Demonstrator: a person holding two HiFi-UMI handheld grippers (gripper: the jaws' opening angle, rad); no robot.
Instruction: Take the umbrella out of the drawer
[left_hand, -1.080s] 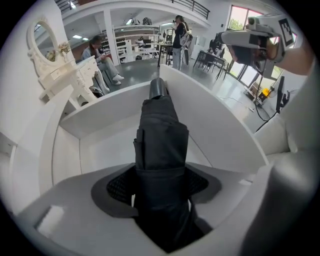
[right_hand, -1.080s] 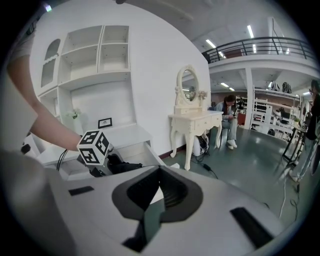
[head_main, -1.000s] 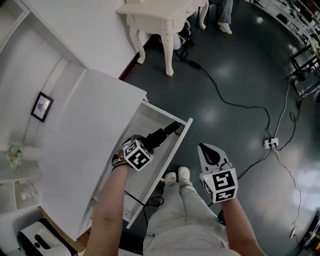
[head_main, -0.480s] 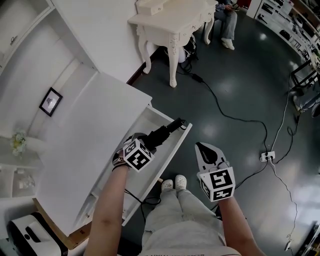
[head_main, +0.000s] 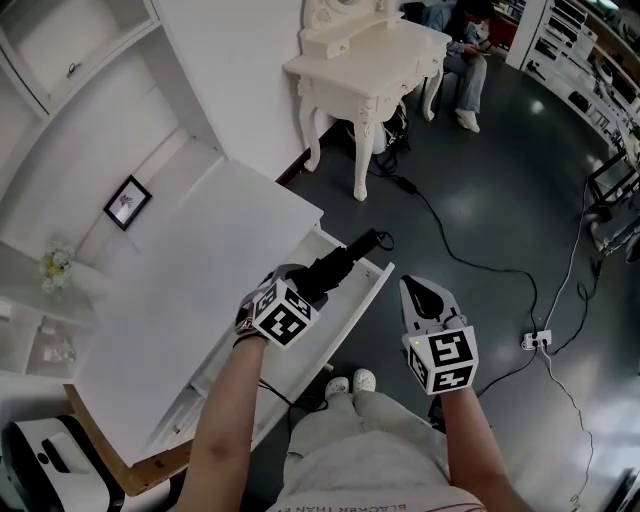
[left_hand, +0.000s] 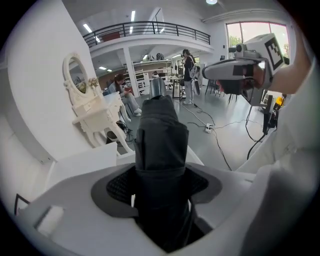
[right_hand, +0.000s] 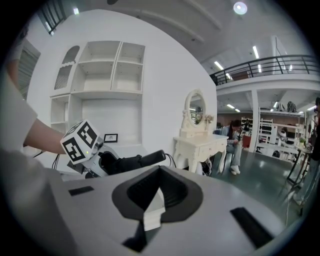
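Note:
A black folded umbrella (head_main: 338, 266) is held in my left gripper (head_main: 300, 286), which is shut on its thick end. It hangs above the open white drawer (head_main: 352, 318), and its handle end sticks out past the drawer's far corner. In the left gripper view the umbrella (left_hand: 160, 145) fills the gap between the jaws of the left gripper (left_hand: 160, 186). My right gripper (head_main: 425, 298) hovers to the right of the drawer, over the dark floor. It is shut with nothing in it (right_hand: 159, 192). Its own view shows the umbrella (right_hand: 137, 161) to its left.
The drawer belongs to a white cabinet (head_main: 200, 290) with a small framed picture (head_main: 127, 202) behind it. A cream dressing table (head_main: 370, 60) stands farther back, and a seated person (head_main: 470, 75) is beyond it. Cables (head_main: 470, 210) and a power strip (head_main: 537, 340) lie on the floor.
Both grippers have risen. The umbrella has come up with the left gripper, from lying low in the drawer to hanging above it with its end past the rim.

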